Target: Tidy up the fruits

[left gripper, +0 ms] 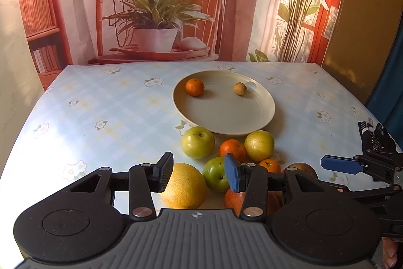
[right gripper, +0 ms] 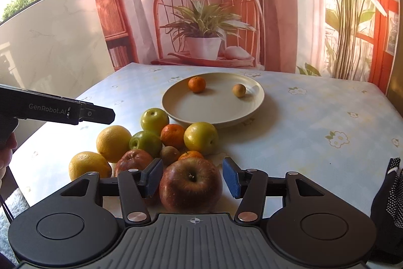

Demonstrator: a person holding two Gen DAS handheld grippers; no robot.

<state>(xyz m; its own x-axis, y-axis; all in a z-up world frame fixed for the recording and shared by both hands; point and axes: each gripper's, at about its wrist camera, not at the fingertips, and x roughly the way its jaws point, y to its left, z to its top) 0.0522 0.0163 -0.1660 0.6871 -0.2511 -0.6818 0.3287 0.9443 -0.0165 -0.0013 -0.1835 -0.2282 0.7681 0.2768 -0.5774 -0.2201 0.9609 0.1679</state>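
Note:
A cream plate (left gripper: 226, 117) (right gripper: 191, 112) holds a small mandarin (left gripper: 194, 87) (right gripper: 197, 84) and a small tan fruit (left gripper: 239, 88) (right gripper: 239, 90). A pile of fruit lies on the table in front of it. My left gripper (left gripper: 199, 174) is open above a yellow orange (left gripper: 186, 187) and a green apple (left gripper: 215, 177). My right gripper (right gripper: 192, 179) is open, its pads on either side of a large red apple (right gripper: 190, 184), not squeezing it. Two yellow-green apples (right gripper: 154, 119) (right gripper: 201, 137), a mandarin (right gripper: 172, 136) and a kiwi (right gripper: 169, 155) lie further in.
The table (right gripper: 314, 122) has a pale blue flowered cloth. A printed backdrop (right gripper: 206, 17) hangs behind it. The left gripper shows at the left of the right wrist view (right gripper: 75, 112). A dark dotted cloth (right gripper: 393, 193) hangs at the right edge.

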